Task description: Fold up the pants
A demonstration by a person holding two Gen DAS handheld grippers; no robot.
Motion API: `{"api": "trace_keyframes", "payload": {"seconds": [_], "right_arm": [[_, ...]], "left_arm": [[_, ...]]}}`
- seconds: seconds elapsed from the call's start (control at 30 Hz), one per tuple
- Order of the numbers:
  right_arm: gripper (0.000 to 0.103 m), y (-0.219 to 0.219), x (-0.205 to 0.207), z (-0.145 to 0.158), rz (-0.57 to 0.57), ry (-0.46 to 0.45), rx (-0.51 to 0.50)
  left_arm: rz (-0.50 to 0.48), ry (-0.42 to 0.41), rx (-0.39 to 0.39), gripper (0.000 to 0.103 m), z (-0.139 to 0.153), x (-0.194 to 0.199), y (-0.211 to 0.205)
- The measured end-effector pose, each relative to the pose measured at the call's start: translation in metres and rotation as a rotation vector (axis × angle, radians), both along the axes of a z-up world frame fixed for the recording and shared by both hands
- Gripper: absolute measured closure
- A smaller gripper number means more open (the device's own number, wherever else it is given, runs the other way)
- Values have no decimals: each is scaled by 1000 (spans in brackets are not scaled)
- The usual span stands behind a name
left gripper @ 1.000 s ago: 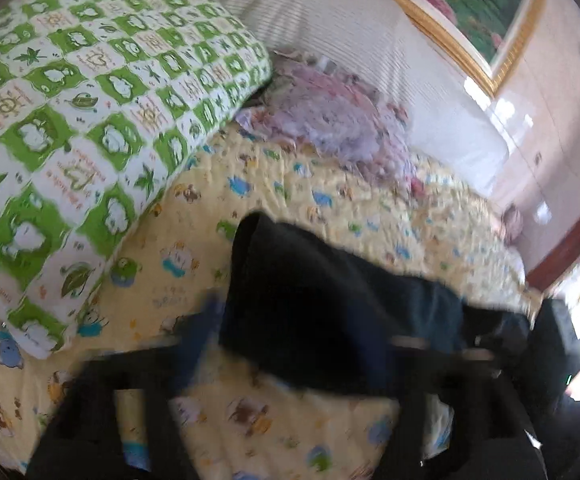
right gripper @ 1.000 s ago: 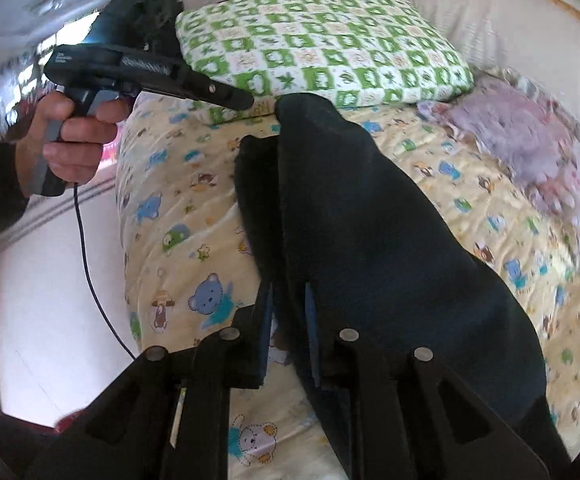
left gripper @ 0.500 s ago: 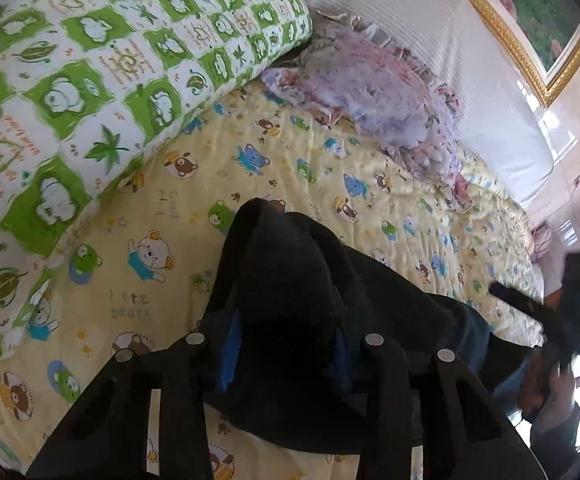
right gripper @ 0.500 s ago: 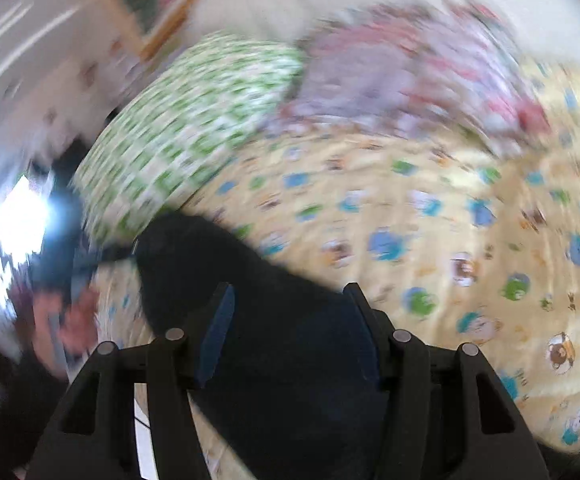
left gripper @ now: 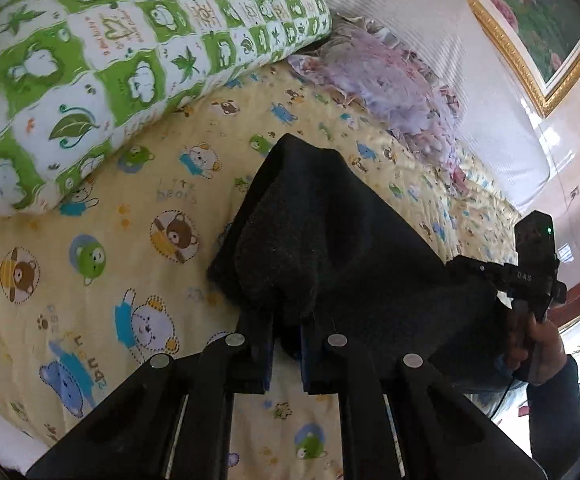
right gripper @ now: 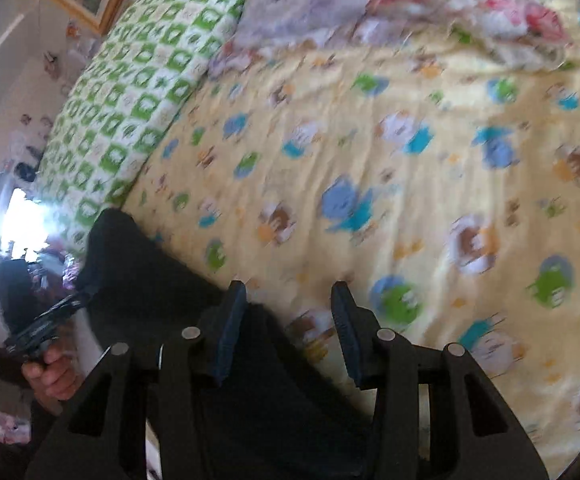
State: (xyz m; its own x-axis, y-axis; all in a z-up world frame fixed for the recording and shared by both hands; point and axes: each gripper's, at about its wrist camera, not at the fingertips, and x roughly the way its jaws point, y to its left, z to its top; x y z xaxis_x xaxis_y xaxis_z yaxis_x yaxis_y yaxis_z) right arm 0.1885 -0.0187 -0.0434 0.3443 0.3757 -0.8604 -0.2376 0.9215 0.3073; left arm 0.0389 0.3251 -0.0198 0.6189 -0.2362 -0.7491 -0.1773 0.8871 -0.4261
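Dark navy pants (left gripper: 341, 248) lying across the yellow bear-print bed sheet (left gripper: 102, 264), filling the centre and lower right of the left wrist view, with one end bunched into a raised hump. Reappearing in the right wrist view along the lower left (right gripper: 162, 280), running under the near tooling.

Left gripper (left gripper: 286, 348) at lower centre, jaws closing, a tuck of the dark fabric pinched between the blue pads. Probably taken at this end so that the cloth can be lifted and carried over for a fold.

Right gripper (right gripper: 286, 320) at lower centre of its own blurred view, jaws closing but standing apart, only the printed sheet showing in the gap; left pad at the edge of the pants, nothing grasped. Seen also from the left wrist view at far right (left gripper: 529, 276), held in a hand (left gripper: 537, 344) over the far end of the garment. Likely lining up for a matching hold there, so both ends move together.

Beyond the pants: green-and-white checked pillow (left gripper: 110, 60) in the upper left, a crumpled lilac floral blanket (left gripper: 385, 76) at upper centre, a gold-framed picture (left gripper: 529, 12) in the upper right corner.
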Motion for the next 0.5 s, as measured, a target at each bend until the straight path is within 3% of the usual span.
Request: {"api": "trace_keyframes", "payload": {"seconds": [0.13, 0.17, 0.23, 0.27, 0.3, 0.33, 0.37, 0.43, 0.5], "right_arm": [[57, -2, -8, -3, 28, 0, 17], [57, -5, -8, -3, 28, 5, 24], [61, -6, -7, -5, 38, 20, 29], [65, -3, -8, -7, 56, 14, 10], [80, 0, -9, -9, 76, 11, -4], [87, 1, -11, -9, 86, 13, -2], [87, 3, -13, -8, 94, 9, -10], [90, 11, -18, -2, 112, -40, -66], [93, 15, -19, 16, 97, -126, -85]], "left_arm": [[30, 23, 116, 62, 1, 4, -9], [45, 37, 120, 52, -1, 7, -9], [86, 69, 67, 46, -13, 13, -4], [108, 65, 51, 47, -15, 15, -3], [108, 54, 56, 49, -14, 15, -5], [92, 40, 61, 67, -13, 17, -8], [81, 33, 49, 77, -12, 19, -10], [95, -1, 74, 86, 2, 20, -13], [87, -80, 80, 87, 22, 16, -15]]}}
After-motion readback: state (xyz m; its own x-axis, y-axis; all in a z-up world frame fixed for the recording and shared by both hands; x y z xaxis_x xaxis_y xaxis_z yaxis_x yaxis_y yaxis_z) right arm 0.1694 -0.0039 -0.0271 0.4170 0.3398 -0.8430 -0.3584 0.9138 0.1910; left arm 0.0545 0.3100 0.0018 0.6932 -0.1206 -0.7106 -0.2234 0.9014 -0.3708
